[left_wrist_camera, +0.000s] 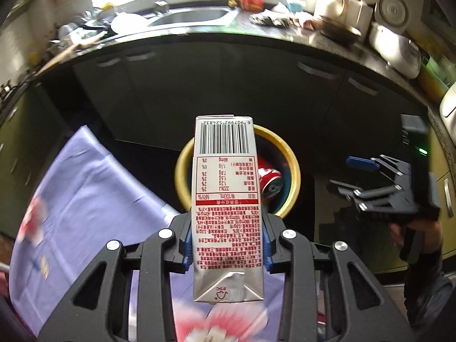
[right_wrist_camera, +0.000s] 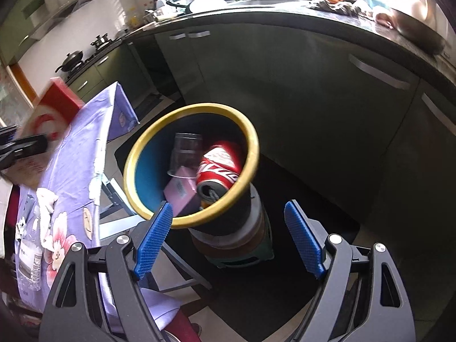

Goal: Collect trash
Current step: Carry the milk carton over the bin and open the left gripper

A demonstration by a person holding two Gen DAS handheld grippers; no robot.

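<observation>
My left gripper [left_wrist_camera: 226, 242] is shut on a white and red drink carton [left_wrist_camera: 226, 208] and holds it upright in the air in front of the yellow-rimmed bin [left_wrist_camera: 293, 171]. The same carton shows blurred at the left of the right wrist view [right_wrist_camera: 54, 108]. The bin [right_wrist_camera: 142, 142] has a blue inside and holds a red cola can [right_wrist_camera: 219, 168], a clear plastic cup [right_wrist_camera: 185, 151] and a pink box [right_wrist_camera: 182, 193]. My right gripper [right_wrist_camera: 228, 236] is open and empty, just before the bin's near rim. It also shows at the right of the left wrist view [left_wrist_camera: 359, 182].
A table with a purple flowered cloth [right_wrist_camera: 74, 154] stands left of the bin, with a clear plastic bottle [right_wrist_camera: 28, 256] lying on it. Dark kitchen cabinets [right_wrist_camera: 313, 85] run behind, under a cluttered counter with a sink [left_wrist_camera: 193, 14]. The bin sits on a stack of stools [right_wrist_camera: 242, 242].
</observation>
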